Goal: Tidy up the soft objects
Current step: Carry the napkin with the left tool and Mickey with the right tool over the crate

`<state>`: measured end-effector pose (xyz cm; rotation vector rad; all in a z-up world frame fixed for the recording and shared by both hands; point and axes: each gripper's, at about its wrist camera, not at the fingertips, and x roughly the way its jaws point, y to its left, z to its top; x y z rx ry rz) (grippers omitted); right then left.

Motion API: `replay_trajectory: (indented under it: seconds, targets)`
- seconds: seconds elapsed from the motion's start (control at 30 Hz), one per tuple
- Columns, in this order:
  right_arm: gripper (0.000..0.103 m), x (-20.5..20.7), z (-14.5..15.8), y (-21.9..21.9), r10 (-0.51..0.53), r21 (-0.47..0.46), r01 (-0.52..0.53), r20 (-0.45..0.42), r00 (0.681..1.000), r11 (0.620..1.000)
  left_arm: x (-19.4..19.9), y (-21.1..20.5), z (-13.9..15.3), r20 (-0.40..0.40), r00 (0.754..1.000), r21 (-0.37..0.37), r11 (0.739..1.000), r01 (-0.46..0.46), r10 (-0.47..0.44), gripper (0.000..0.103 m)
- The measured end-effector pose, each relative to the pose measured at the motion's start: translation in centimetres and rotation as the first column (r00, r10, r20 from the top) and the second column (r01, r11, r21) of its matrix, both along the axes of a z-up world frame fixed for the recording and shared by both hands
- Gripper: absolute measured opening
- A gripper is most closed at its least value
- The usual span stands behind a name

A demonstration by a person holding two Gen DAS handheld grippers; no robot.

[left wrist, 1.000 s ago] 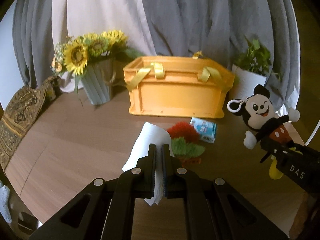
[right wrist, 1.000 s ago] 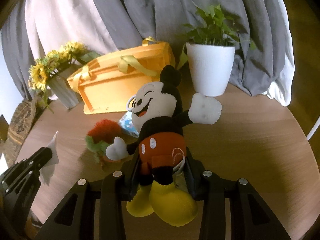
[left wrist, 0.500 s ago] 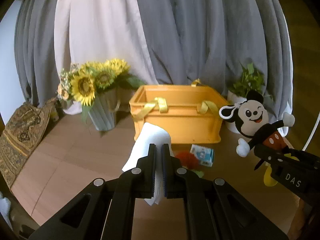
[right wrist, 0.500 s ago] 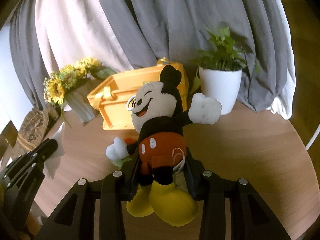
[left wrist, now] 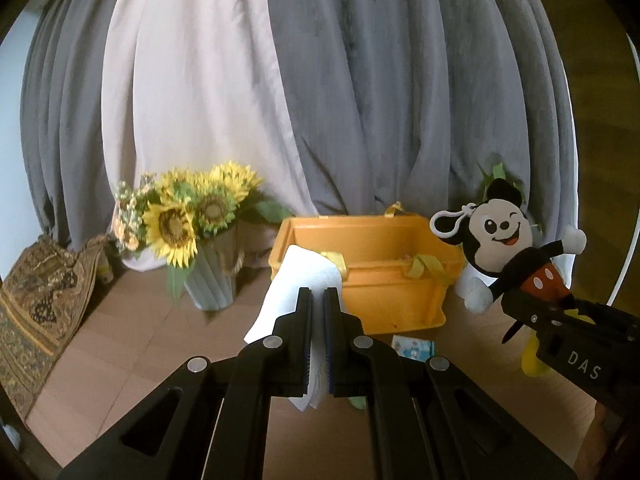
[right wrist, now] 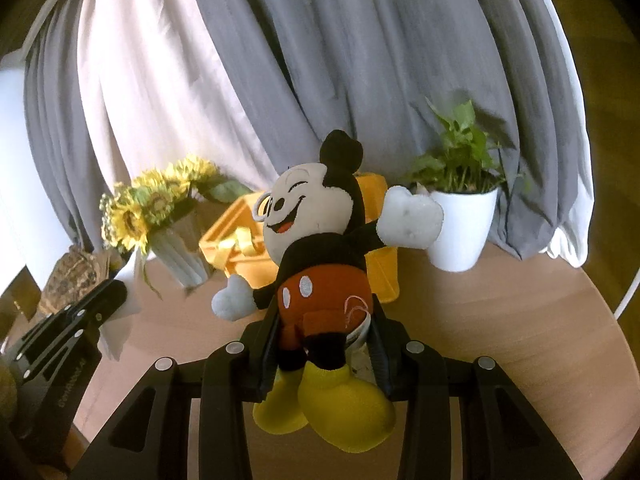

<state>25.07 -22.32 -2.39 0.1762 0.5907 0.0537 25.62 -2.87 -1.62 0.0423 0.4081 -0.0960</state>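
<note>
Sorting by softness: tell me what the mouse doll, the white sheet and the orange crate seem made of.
Mouse doll: plush fabric, fuzzy nap, stitched buttons. White sheet: probably tissue or thin cloth, matte, draping limply. Orange crate: seemingly rigid moulded plastic, smooth, slightly glossy walls.

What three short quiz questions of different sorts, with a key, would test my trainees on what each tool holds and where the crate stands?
1. True or false: the left tool is shut on a white folded cloth.
2. What does the right tool grip? A) black-eared mouse plush toy with red shorts B) sunflower bouquet C) white plant pot
3. Fill in: the open orange plastic crate stands on the ____ table.

Key: 1 true; 2 A; 3 wooden.
</note>
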Motion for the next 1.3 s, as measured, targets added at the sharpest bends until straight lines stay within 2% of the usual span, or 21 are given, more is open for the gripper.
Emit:
replay_trajectory:
  seconds: [0.43, 0.8, 1.3]
  targets:
    - [0.04, 1.8, 1.4, 2.6, -0.024, 0.011, 0.024, 0.054, 0.998, 1.0, 2.0, 1.6, 1.9, 0.075, 0.996, 0.003, 0.999, 0.037, -0.037, 0.007]
    - [0.039, 4.4, 2.9, 2.6, -0.031, -0.004, 0.031, 0.091, 0.995, 0.999, 4.9, 1.0, 3.7, 0.169, 0.983, 0.027, 0.997, 0.069, -0.073, 0.007]
    - [0.04, 9.5, 4.5, 2.1, -0.02, 0.006, 0.019, 0.134, 0.991, 1.0, 10.4, -0.2, 4.7, 0.199, 0.974, 0.018, 0.994, 0.111, -0.112, 0.007]
